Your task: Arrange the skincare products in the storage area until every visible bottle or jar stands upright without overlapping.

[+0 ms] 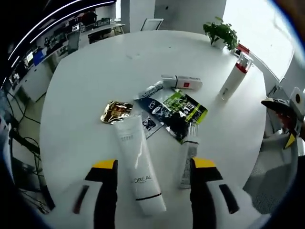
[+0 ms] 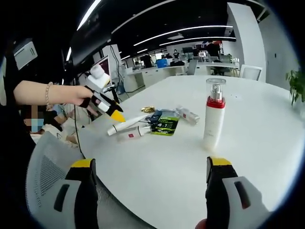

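White tube (image 1: pixel 138 167): "L'OREAL" in dark capitals near its cap end, plain to read in the left gripper view; a faint grey word higher up, too pale to make out.
Green-and-black sachet (image 2: pixel 164 126): "4:1", or close to it, in the right gripper view; its small print is blurred.
Small box (image 1: pixel 183 83): a red patch, lettering too small to read.

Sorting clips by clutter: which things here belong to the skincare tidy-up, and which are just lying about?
Job:
- L'Oreal tube, lying
- slim tube, lying
- small white bottle, lying
- red-collared pump bottle, upright
- sachets, lying flat
- gold packet

Lying about:
- potted plant
- chair
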`<action>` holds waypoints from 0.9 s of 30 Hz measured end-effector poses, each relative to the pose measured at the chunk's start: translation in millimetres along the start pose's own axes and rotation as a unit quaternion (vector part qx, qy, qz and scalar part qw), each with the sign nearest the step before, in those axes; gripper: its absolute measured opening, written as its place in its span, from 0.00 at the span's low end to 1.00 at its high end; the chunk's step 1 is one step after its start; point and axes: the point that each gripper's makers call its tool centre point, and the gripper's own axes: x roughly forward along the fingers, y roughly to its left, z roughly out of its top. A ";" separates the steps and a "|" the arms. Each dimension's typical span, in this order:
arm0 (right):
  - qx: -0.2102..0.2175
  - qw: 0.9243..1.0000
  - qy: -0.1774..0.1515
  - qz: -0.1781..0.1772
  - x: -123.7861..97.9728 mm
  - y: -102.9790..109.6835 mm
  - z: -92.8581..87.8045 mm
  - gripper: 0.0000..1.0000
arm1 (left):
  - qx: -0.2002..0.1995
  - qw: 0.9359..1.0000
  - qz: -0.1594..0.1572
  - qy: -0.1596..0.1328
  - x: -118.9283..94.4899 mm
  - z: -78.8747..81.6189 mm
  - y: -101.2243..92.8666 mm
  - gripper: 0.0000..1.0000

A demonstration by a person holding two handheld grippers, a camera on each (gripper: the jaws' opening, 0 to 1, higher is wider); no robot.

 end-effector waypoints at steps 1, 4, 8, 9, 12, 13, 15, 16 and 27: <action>0.000 1.000 -0.001 -0.001 -0.2 -0.4 0.1 0.95 | 0.004 1.000 0.001 0.006 2.1 -0.9 1.5 0.52; 0.002 1.000 -0.003 -0.005 -0.2 -2.8 0.2 0.94 | 0.014 1.000 0.004 0.022 8.2 -4.7 6.4 0.52; 0.004 1.000 -0.002 -0.008 -0.2 -4.2 0.3 0.94 | 0.028 0.999 0.012 0.043 17.0 -8.1 13.9 0.52; 0.003 1.000 -0.002 -0.010 -0.3 -4.7 0.0 0.94 | 0.025 0.998 0.012 0.047 16.8 -9.3 14.7 0.52; 0.003 1.000 0.000 -0.012 0.1 -6.5 -1.1 0.94 | 0.015 0.998 0.012 0.056 22.3 -8.2 16.5 0.52; 0.003 1.000 0.001 -0.013 0.2 -7.4 -2.0 0.94 | 0.011 0.998 0.014 0.059 25.8 -7.0 19.2 0.52; 0.004 1.000 0.002 -0.015 0.2 -8.3 -2.6 0.94 | 0.004 0.997 0.015 0.073 24.7 -12.3 19.5 0.51; 0.004 1.000 0.002 -0.015 0.2 -8.7 -2.7 0.93 | 0.003 0.997 0.014 0.076 25.1 -13.5 17.6 0.50; 0.007 1.000 0.009 -0.019 1.5 -12.4 -5.9 0.93 | -0.025 0.995 0.007 0.096 34.9 -17.1 16.9 0.37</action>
